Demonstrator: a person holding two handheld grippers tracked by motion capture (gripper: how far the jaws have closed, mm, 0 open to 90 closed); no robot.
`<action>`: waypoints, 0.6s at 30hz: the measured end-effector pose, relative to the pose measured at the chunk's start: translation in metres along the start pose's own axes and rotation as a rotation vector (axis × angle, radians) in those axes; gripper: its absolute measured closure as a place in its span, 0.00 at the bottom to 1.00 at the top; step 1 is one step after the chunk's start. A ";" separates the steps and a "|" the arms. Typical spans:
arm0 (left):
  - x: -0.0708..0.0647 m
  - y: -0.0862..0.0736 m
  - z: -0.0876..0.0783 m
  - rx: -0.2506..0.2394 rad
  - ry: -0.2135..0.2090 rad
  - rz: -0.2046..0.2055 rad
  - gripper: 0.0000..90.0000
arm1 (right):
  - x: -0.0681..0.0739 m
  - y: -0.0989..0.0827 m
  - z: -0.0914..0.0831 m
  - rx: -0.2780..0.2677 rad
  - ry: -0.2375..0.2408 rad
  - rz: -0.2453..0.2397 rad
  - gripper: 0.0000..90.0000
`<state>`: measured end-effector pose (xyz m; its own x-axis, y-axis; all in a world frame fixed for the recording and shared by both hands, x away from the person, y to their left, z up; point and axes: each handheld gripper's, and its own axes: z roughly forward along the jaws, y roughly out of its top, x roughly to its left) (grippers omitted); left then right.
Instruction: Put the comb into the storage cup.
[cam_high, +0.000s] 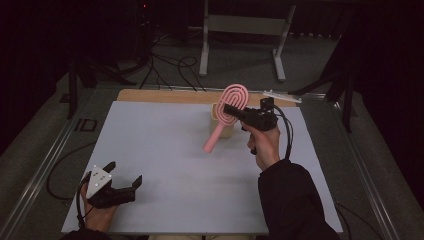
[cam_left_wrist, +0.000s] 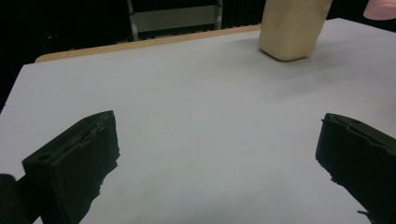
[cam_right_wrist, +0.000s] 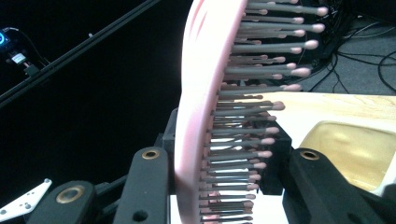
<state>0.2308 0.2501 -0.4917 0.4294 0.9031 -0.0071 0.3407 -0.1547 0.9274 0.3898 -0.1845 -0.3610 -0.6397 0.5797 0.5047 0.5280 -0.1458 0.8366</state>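
In the high view a pale grey desk (cam_high: 165, 165) with a wooden far edge stands in a dark room, cables and a metal frame (cam_high: 245, 30) on the floor behind. The right gripper (cam_high: 231, 111) clamps a pink hairbrush (cam_high: 227, 112) in the air over a cream container (cam_high: 223, 125); the left gripper (cam_high: 124, 174) rests near the front-left corner.

The left gripper view has its jaws wide apart over bare desk, the container (cam_left_wrist: 292, 28) far ahead.

The right gripper view has the brush (cam_right_wrist: 201, 107) edge-on between the jaws, bristles toward the container (cam_right_wrist: 350, 149).
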 end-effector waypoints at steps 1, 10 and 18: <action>0.000 0.000 0.000 0.000 0.000 0.000 0.00 | 0.000 0.001 0.000 0.000 0.000 -0.002 0.71; 0.000 0.000 0.000 0.003 0.004 -0.002 0.00 | -0.003 0.008 0.002 -0.011 -0.011 0.001 0.71; 0.001 0.000 -0.001 0.003 0.006 -0.005 0.00 | -0.007 0.012 0.005 -0.025 -0.013 0.010 0.71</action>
<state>0.2307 0.2510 -0.4914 0.4225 0.9063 -0.0097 0.3456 -0.1512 0.9261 0.4026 -0.1864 -0.3556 -0.6271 0.5888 0.5100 0.5199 -0.1712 0.8369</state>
